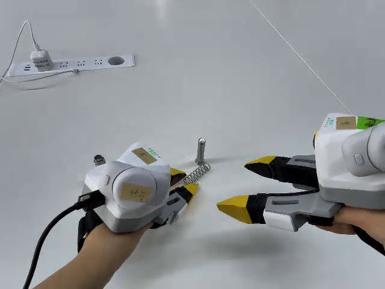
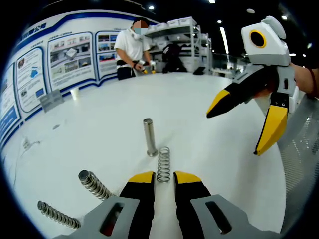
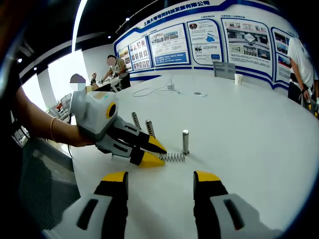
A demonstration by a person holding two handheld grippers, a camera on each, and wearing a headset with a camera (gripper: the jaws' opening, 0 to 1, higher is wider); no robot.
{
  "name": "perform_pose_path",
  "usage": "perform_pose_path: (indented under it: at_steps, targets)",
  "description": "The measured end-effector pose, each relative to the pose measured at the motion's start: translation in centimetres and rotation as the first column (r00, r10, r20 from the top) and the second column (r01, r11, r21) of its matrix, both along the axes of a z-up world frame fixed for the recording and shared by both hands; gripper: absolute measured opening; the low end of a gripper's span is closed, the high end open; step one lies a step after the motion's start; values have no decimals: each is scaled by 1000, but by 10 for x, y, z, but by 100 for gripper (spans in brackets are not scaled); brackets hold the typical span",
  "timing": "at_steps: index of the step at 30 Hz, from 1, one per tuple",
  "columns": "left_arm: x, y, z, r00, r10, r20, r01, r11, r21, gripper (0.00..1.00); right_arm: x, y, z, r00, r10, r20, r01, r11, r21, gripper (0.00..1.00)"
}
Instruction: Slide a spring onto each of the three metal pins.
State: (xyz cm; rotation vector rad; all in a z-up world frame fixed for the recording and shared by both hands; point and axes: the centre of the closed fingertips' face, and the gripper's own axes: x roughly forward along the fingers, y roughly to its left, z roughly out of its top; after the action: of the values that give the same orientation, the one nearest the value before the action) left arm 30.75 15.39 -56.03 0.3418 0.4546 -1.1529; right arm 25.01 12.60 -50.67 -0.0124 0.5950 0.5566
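Head view: left gripper (image 1: 189, 181) holds spring (image 1: 198, 174) by pin (image 1: 201, 150), right gripper (image 1: 233, 184) apart.

The table (image 1: 180, 90) is smooth and white with a soft sheen. The pin (image 1: 201, 150) is bright polished metal, and the spring (image 1: 197, 174) is shiny coiled wire. The left gripper (image 1: 184, 181) and right gripper (image 1: 233, 185) have matt white and grey plastic shells, black jaws with yellow tips, and tan paper labels (image 1: 144, 155).
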Motion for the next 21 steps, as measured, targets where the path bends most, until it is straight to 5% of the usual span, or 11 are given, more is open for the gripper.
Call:
perform_pose_path:
  at_steps: [21]
  targets:
    - [-5, 5, 1, 1000, 8, -18, -8, 1000, -4, 10, 5, -3, 4, 999, -33, 5, 33, 999, 14, 53]
